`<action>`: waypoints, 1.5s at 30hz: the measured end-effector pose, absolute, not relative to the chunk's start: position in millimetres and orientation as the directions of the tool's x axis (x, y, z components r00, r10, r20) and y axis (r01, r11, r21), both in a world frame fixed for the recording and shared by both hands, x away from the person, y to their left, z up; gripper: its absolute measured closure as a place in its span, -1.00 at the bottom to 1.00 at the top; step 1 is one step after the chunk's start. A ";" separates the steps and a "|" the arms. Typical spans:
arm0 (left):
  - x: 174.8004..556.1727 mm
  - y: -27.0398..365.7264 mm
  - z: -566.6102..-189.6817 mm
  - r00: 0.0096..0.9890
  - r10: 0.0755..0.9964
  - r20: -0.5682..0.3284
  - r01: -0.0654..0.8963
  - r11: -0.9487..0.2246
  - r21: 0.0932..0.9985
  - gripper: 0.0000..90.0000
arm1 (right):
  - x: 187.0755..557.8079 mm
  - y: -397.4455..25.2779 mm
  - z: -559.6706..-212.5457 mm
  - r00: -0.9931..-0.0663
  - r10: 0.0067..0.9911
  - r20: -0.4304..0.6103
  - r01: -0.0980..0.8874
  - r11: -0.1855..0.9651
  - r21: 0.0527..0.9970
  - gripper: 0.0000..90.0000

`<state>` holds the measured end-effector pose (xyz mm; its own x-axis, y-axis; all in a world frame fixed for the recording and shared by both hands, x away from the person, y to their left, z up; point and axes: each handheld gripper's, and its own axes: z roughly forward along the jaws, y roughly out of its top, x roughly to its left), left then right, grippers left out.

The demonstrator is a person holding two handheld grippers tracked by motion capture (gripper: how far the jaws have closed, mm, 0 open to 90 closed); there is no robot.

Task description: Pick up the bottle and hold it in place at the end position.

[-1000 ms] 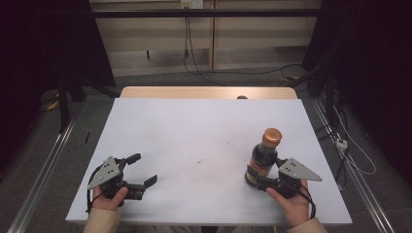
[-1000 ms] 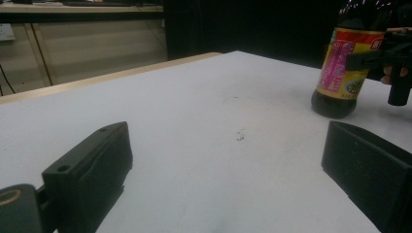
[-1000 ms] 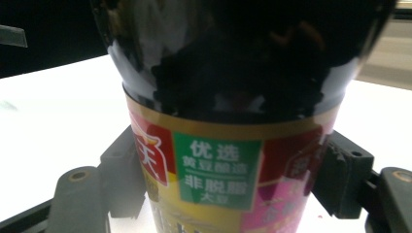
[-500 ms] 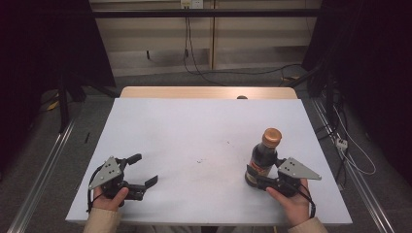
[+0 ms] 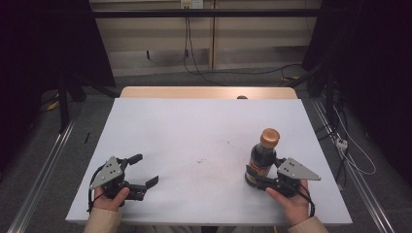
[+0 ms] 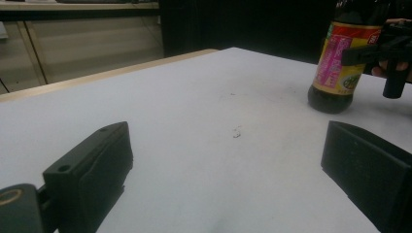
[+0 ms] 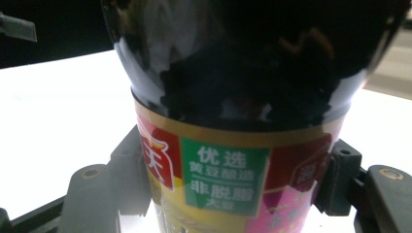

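Two grippers and one bottle are on the white table (image 5: 194,126), counted from left to right. Near the front left corner the left gripper (image 5: 144,171) sits low over the surface in the person's left hand (image 5: 109,199), its two black jaws spread wide with nothing between them; the left gripper view shows bare white table in the gap, with a few small dark specks farther out toward the middle. The grey three-cornered plate on top of it faces up and left. The middle of the table carries nothing but those faint marks. Toward the front right corner stands the single dark bottle (image 5: 262,159), upright, with one brown-orange cap on top and one colourful label band around its lower body. The right gripper (image 5: 253,175), held in the person's right hand (image 5: 291,204), has its two jaws closed on the lower part of the bottle, one on each side of the label, as the right gripper view shows up close. Whether the bottle's base rests on the table or is just off it is hard to tell, though in the left gripper view it seems to stand on the surface. The two grippers are well apart, both near the front edge.
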<state>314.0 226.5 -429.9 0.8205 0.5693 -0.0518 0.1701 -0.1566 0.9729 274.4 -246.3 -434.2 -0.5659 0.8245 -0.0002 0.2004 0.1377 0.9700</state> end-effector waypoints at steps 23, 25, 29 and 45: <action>314.3 226.1 -430.0 0.822 0.567 -0.051 0.166 -0.154 0.974 -0.91 | 310.0 -221.5 -416.0 -0.591 0.806 -0.005 0.178 0.136 0.975 -0.32; 314.4 225.8 -430.1 0.823 0.566 -0.051 0.167 -0.155 0.974 -0.91 | 313.4 -218.6 -415.1 -0.595 0.804 0.002 0.184 0.134 0.974 -0.32; 314.2 224.5 -429.9 0.826 0.561 -0.045 0.162 -0.160 0.974 -0.91 | 320.5 -214.3 -413.2 -0.601 0.800 0.006 0.183 0.130 0.974 -0.32; 313.6 226.3 -430.1 0.826 0.562 -0.050 0.165 -0.156 0.974 -0.91 | 345.2 -189.0 -411.8 -0.633 0.774 -0.010 0.179 0.160 0.971 -0.32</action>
